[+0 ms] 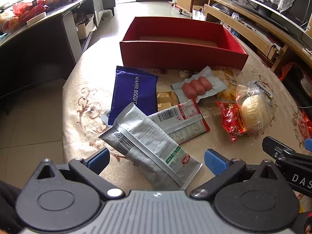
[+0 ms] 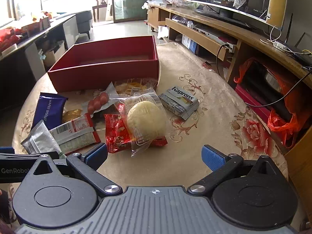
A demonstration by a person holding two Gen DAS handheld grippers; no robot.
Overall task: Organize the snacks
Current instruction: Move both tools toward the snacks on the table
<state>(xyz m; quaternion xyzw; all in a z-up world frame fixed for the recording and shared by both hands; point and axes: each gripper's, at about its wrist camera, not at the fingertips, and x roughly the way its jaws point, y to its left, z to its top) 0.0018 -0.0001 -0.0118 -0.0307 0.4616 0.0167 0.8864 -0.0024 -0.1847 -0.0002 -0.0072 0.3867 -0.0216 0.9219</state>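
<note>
An empty red box (image 1: pixel 181 52) (image 2: pixel 103 74) stands at the far side of the round table. Snacks lie in front of it: a blue wafer biscuit pack (image 1: pixel 134 93) (image 2: pixel 49 110), a silver packet (image 1: pixel 150 148) (image 2: pixel 40 139), a red-and-white packet (image 1: pixel 183 122) (image 2: pixel 78 131), sausages in clear wrap (image 1: pixel 197 86) (image 2: pixel 97 101), a wrapped pale bun (image 1: pixel 255 111) (image 2: pixel 146 120) on a red packet (image 1: pixel 232 122) (image 2: pixel 117 136), and a Kaprons pack (image 2: pixel 179 102). My left gripper (image 1: pixel 156 159) is open above the silver packet. My right gripper (image 2: pixel 154 155) is open just short of the bun.
The floral tablecloth (image 2: pixel 224 117) covers the table. A wooden TV stand (image 2: pixel 224 33) runs along the right, with an orange bag (image 2: pixel 280 124) below it. A dark counter (image 1: pixel 39 31) stands at the left. The right gripper's finger (image 1: pixel 282 152) shows at the left wrist view's right edge.
</note>
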